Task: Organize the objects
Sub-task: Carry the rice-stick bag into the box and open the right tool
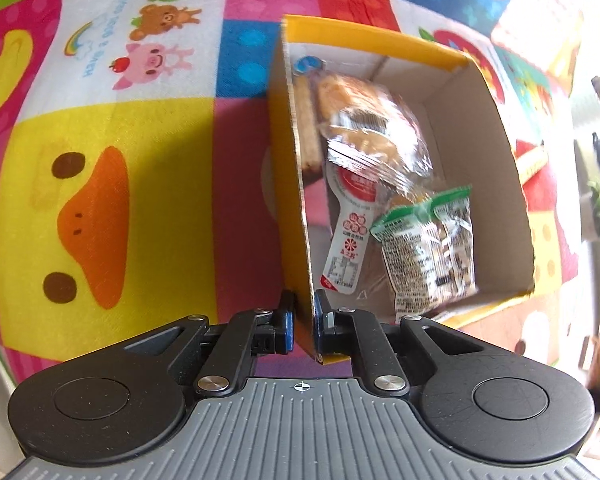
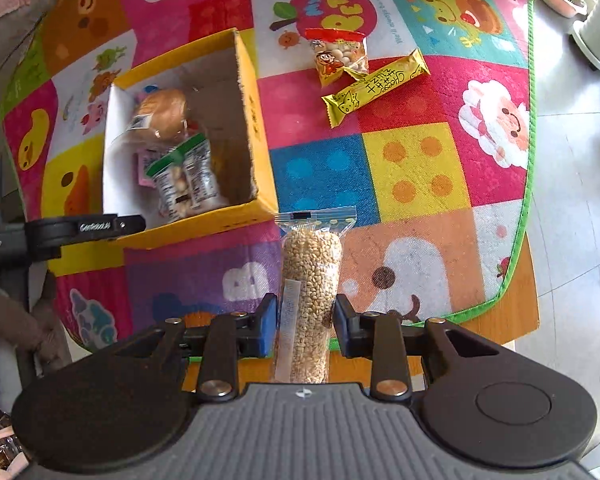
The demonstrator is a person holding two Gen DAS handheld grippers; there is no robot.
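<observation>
Left gripper (image 1: 305,312): fingers clamped on yellow box (image 1: 300,184) wall.
Right gripper (image 2: 305,320): fingers holding puffed-grain roll (image 2: 310,280).
On mat (image 2: 420,168): cheese bar (image 2: 374,86), candy bag (image 2: 340,54).

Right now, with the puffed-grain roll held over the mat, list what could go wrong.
1. The right claw pinches the clear-wrapped puffed-grain roll near one end; the slick wrapper may slip or the roll may swing.
2. The left claw grips only the yellow cardboard box's thin wall, so the box could tip or tear.
3. The snack packets piled inside may leave little room for the roll.
</observation>
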